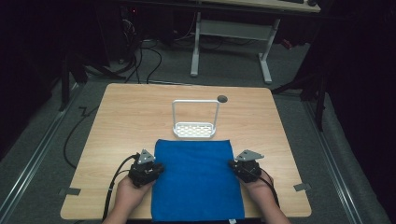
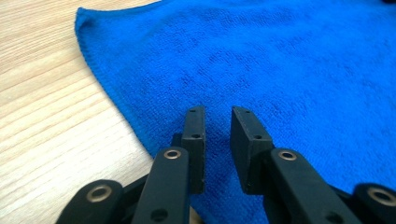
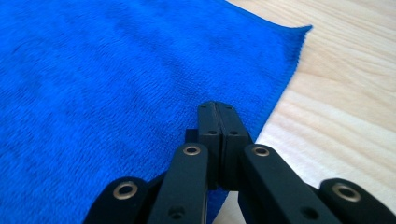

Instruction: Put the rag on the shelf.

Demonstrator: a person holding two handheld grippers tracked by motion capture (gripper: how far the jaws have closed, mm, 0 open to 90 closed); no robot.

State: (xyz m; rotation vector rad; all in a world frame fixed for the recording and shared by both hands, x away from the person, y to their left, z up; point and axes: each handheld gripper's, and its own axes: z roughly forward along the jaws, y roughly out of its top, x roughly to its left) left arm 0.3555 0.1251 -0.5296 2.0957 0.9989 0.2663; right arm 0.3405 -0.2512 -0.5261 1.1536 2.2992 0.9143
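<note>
rack: white wire rack (image 1: pixel 194 129), mid table (image 1: pixel 116 121), nothing in it
cloth: blue cloth (image 1: pixel 196 179), flat, near edge
left gripper (image 1: pixel 156 169): fingers slightly apart, over cloth's left edge
right gripper (image 1: pixel 232 164): fingers closed together, cloth's right edge

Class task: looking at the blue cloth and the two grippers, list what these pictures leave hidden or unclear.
- High view: the near edge of the cloth is cut off by the picture's bottom edge.
- Right gripper view: the right gripper is shut; whether it pinches cloth is hidden behind its own jaws.
- High view: the left gripper tips are hidden under its body.
- High view: the dark round spot is too small to identify.
</note>
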